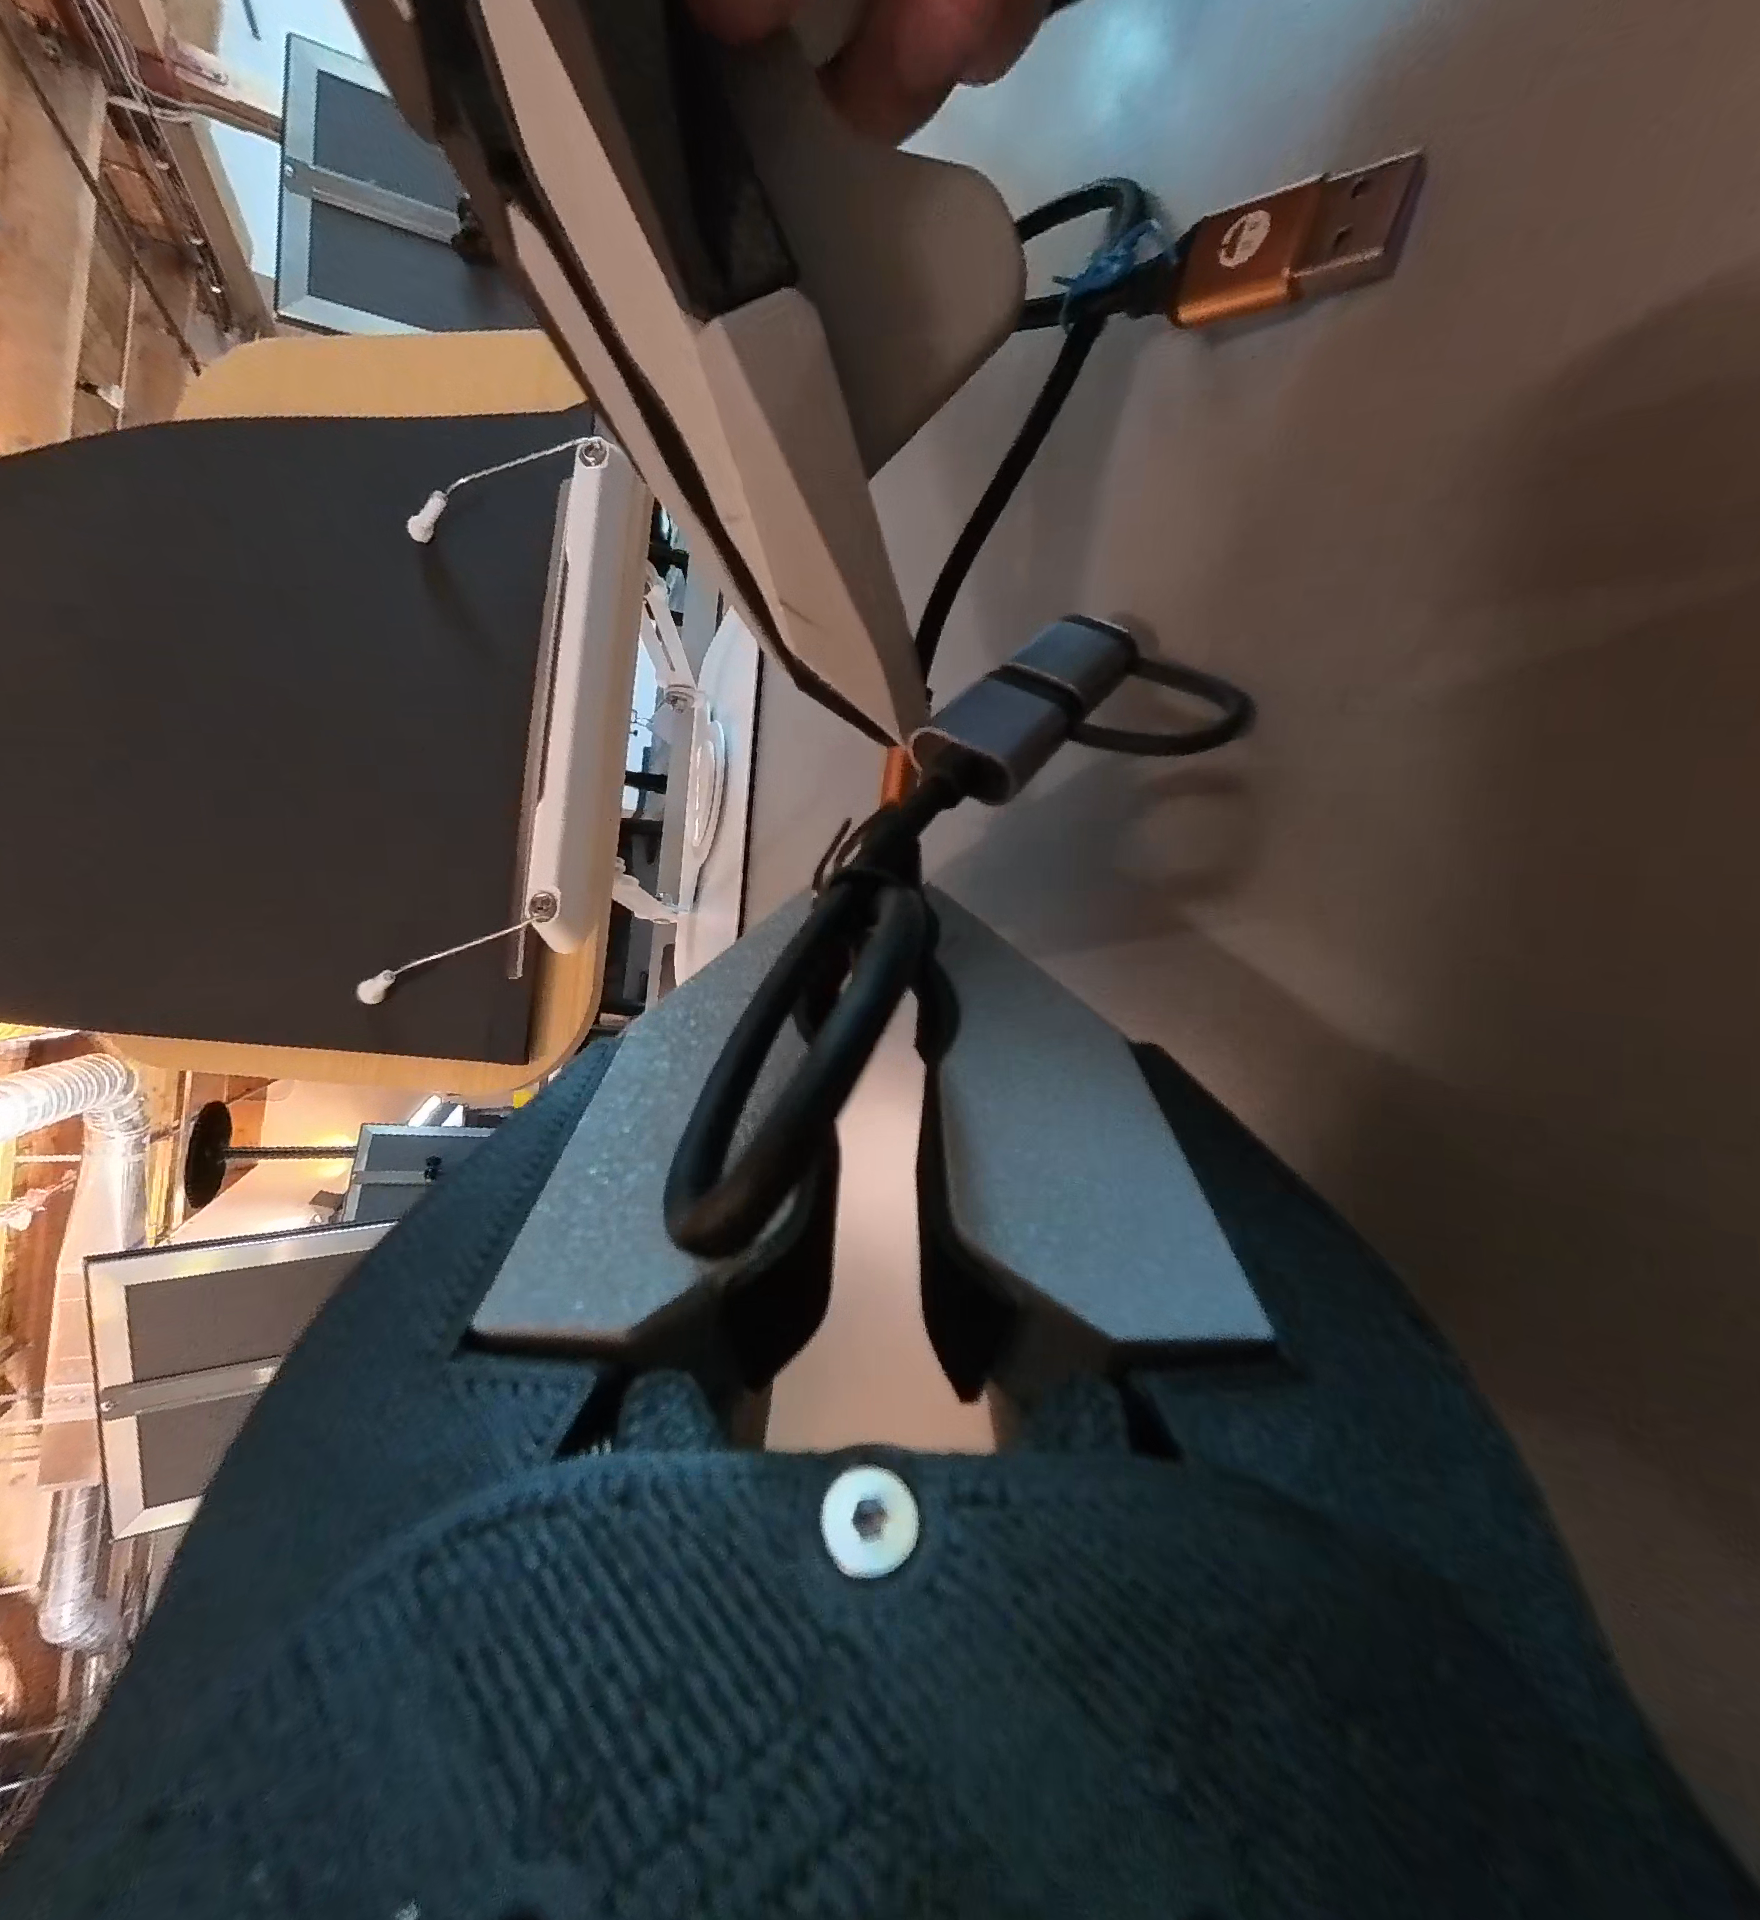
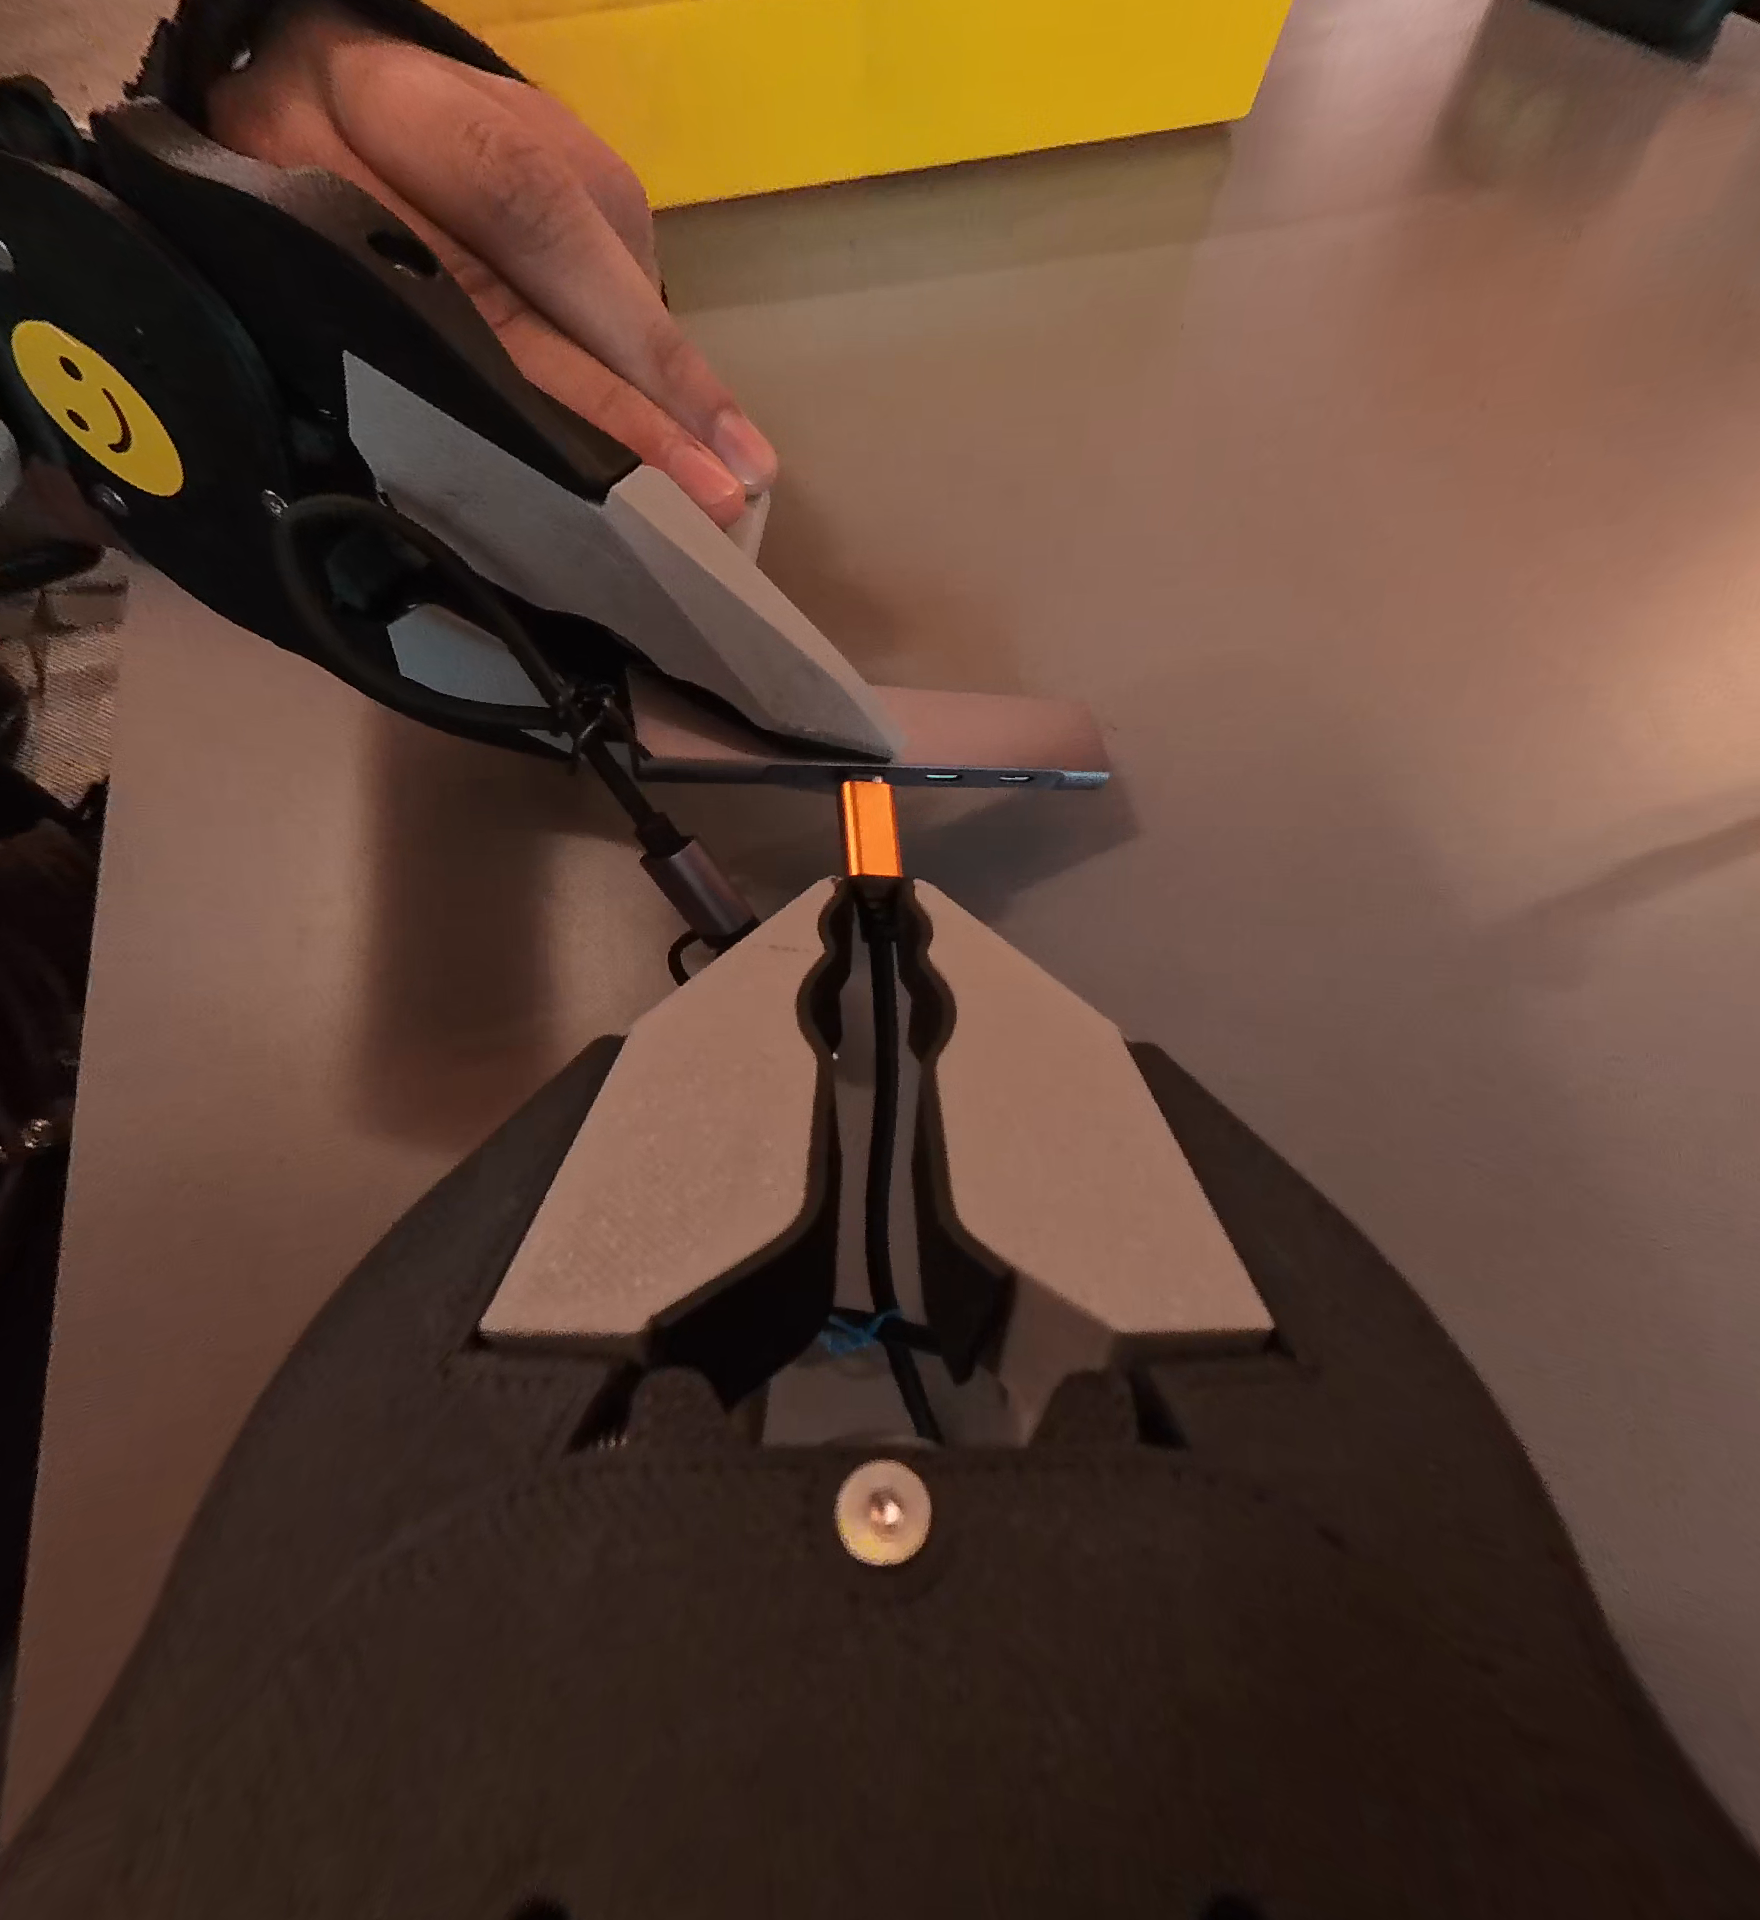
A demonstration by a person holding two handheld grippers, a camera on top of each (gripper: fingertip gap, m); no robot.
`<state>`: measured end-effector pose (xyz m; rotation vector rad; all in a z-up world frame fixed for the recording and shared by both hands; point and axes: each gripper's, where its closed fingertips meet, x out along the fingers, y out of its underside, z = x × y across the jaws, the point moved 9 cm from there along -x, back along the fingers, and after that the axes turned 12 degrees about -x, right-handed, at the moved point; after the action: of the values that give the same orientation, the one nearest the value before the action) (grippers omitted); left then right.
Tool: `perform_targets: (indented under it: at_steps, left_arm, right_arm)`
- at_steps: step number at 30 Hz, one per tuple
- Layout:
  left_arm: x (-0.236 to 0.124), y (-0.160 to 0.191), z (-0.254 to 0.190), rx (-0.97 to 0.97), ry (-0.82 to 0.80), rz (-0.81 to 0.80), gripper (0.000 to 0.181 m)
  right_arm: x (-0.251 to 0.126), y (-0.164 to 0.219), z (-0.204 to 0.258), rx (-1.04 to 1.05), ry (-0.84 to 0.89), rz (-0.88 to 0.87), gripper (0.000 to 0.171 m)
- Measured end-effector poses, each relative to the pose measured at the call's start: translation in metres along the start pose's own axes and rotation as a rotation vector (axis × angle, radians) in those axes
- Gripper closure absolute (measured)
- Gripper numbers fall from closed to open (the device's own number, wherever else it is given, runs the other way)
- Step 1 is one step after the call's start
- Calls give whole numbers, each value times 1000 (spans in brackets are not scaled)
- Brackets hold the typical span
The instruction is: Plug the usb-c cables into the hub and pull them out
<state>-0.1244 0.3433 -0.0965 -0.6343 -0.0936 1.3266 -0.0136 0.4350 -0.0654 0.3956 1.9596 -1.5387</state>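
Your right gripper (image 2: 871,894) pinches the orange USB-C plug (image 2: 869,831) at twelve o'clock, tip in the hub (image 2: 969,777), which your left gripper (image 2: 881,743) clamps at ten; grip that rigid shell, not the floppy cable (image 2: 884,1091).

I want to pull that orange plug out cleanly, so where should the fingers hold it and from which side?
Grip the orange plug on its metal shell, by the two flat sides near the cable end, coming from behind in line with the cable. It stands square to the hub edge, so a straight pull back suits. The right gripper already pinches its rear end this way.
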Motion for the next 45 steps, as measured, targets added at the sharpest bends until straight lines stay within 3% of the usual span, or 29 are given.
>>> perform_targets:
  at_steps: [15, 24, 27, 32, 37, 45]
  left_arm:
    - [-4, -3, 2, -41, -5, -19, 174]
    - [4, 0, 6, -34, -48, 17, 173]
    - [2, -8, 5, -56, -32, -60, 173]
    - [4, -8, -8, 67, -33, -49, 173]
    - [1, -9, -6, 70, -47, -81, 173]
    - [0, -10, -5, 64, -51, -90, 173]
  right_arm:
    - [-4, 0, -3, 59, -51, -76, 167]
    - [-2, 0, -12, 137, 4, -83, 165]
    - [-15, -3, -15, 170, -10, -172, 152]
    - [-29, 3, -16, 121, 39, -124, 131]
    - [-29, 5, -8, 75, -37, -113, 156]
    - [-26, 10, -9, 145, -140, -116, 156]
